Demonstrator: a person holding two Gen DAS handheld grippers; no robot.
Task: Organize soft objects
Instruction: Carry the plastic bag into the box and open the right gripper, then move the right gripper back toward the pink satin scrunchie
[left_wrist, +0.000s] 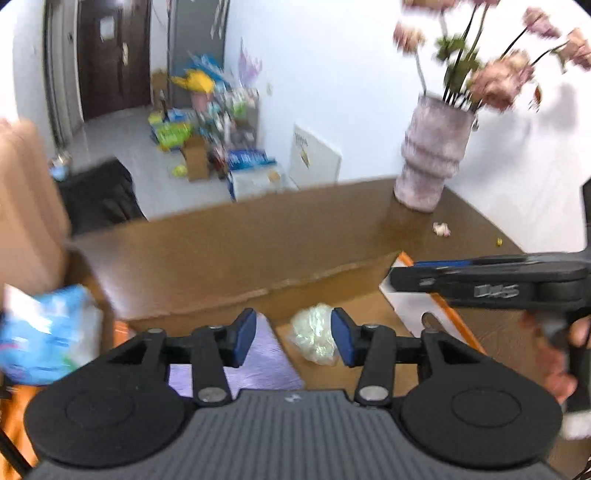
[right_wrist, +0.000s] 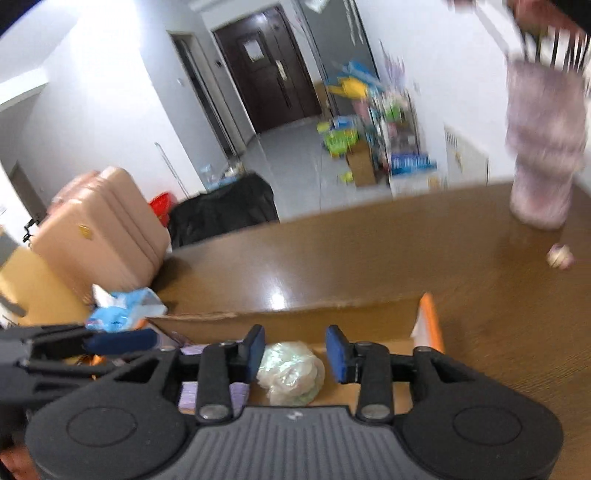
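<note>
Both pairs of fingers stand spread apart with nothing between their blue pads: the left gripper hangs over an open cardboard box, and the right gripper hangs over the same box from a slightly different angle, each released and holding nothing. Inside the box, on its brown floor, lie two soft things: one crumpled, translucent plastic bag, pale green-white and glossy with creases, and just to its left one flat lilac cloth with a fine ribbed texture. In the right wrist view the bag sits between the open fingers but below them, apart from the pads, with the lilac cloth to its left, partly hidden by the gripper body. At the box's near left edge rests one blue-and-white soft packet, shiny and wrinkled. The box stands on a smooth, glossy brown table. Far right on the table stands one ribbed, mottled pink vase holding pink flowers, with one small crumpled pinkish scrap near its base. A hard-shelled, ridged pink suitcase stands far left beyond the table.
</note>
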